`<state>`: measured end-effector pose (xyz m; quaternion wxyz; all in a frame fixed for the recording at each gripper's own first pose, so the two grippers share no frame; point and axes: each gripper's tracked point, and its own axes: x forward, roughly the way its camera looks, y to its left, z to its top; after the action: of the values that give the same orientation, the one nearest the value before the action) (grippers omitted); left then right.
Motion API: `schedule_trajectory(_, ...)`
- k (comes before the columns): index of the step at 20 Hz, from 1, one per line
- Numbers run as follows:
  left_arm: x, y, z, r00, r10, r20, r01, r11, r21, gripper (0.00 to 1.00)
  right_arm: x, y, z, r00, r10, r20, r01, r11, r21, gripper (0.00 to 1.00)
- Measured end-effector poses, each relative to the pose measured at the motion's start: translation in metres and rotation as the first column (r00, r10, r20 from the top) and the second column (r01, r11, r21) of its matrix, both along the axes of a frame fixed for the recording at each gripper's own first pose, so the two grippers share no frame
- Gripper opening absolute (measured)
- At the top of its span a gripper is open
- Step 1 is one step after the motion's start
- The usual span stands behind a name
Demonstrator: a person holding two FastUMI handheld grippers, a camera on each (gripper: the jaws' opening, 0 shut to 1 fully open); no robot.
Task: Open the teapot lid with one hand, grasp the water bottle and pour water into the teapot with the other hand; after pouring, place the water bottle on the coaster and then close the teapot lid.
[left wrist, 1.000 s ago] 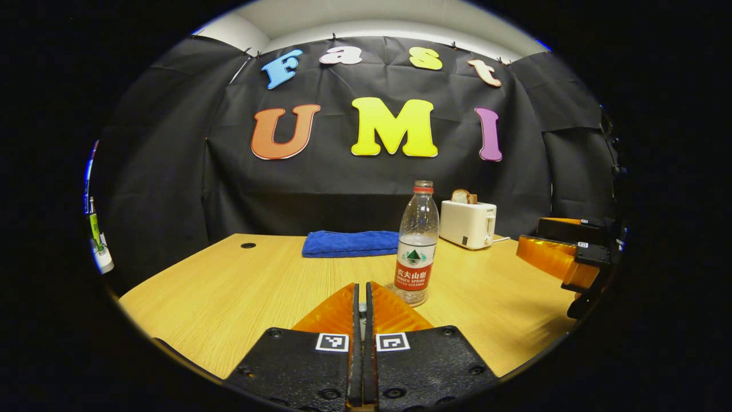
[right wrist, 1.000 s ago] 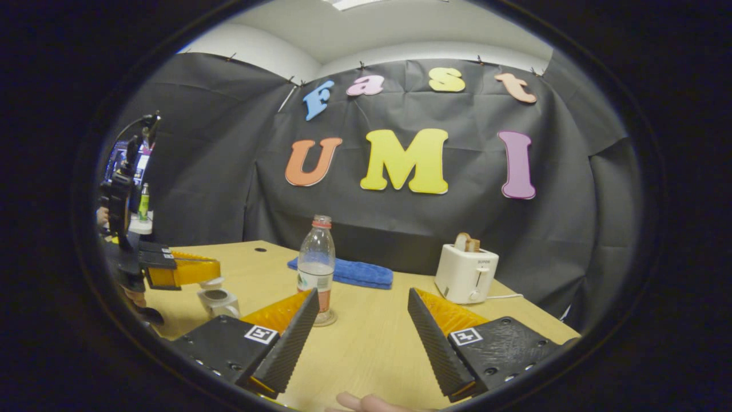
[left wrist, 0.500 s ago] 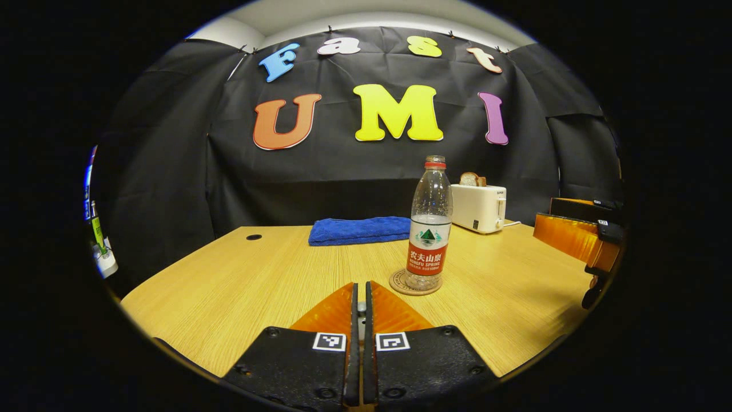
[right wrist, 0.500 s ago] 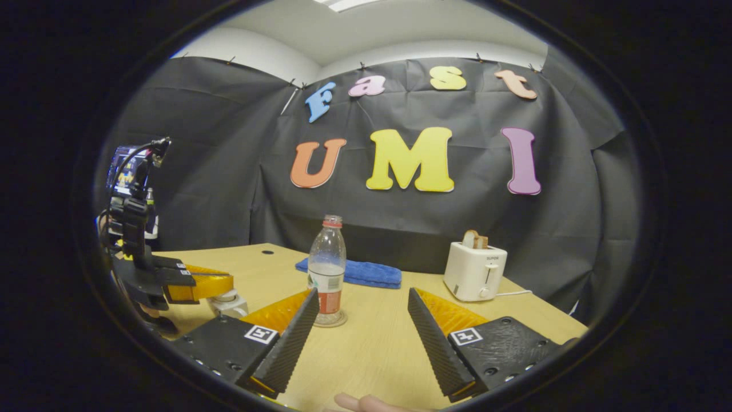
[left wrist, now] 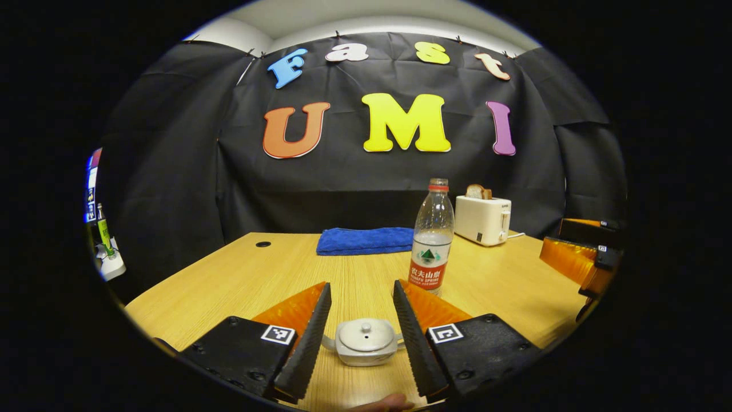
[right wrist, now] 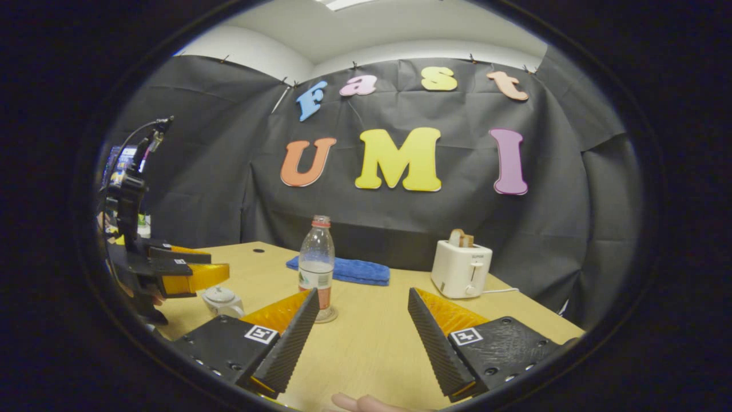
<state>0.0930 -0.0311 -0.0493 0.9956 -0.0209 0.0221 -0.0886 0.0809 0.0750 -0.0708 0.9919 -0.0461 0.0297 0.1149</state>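
Observation:
A small white teapot (left wrist: 366,343) stands on the wooden table (left wrist: 263,280) with its lid (left wrist: 366,335) seated on it. My left gripper (left wrist: 361,285) is open, its fingers on either side of the teapot and apart from it. The water bottle (left wrist: 430,240), clear with a red label, stands upright just beyond the left gripper's right finger. In the right gripper view the bottle (right wrist: 315,266) rests on a round coaster (right wrist: 327,315). The teapot (right wrist: 222,300) sits at the left there, under the left gripper (right wrist: 217,264). My right gripper (right wrist: 362,294) is open and holds nothing.
A folded blue towel (left wrist: 366,240) lies at the back of the table, and a white toaster (left wrist: 483,219) with toast stands to its right. The right gripper (left wrist: 580,260) shows at the far right of the left gripper view. A fingertip (right wrist: 360,403) shows at the bottom edge.
My left gripper was shut on the lid above the open teapot. It came down, the lid now sits on the teapot, and the gripper has opened. The right gripper stayed open, barely moving.

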Motion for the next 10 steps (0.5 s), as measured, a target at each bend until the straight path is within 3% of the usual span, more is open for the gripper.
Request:
schedule_trajectory(1,-0.006,-0.003,0.009,1.0,-0.011,0.009,0.011,1.0,-0.009,0.75,-0.004,-0.003,0.004,1.0,-0.011,0.001,0.011,1.0,0.003,0.93)
schedule_trajectory(4,-0.031,-0.003,0.047,0.997,-0.012,0.07,0.014,1.0,-0.017,0.95,-0.02,-0.017,0.022,0.998,-0.064,0.008,0.064,0.998,-0.011,0.95)
schedule_trajectory(10,-0.08,0.0,0.092,0.994,-0.001,0.114,0.009,0.997,-0.072,0.99,-0.061,-0.04,0.066,0.989,-0.144,0.025,0.144,0.989,0.034,0.97)
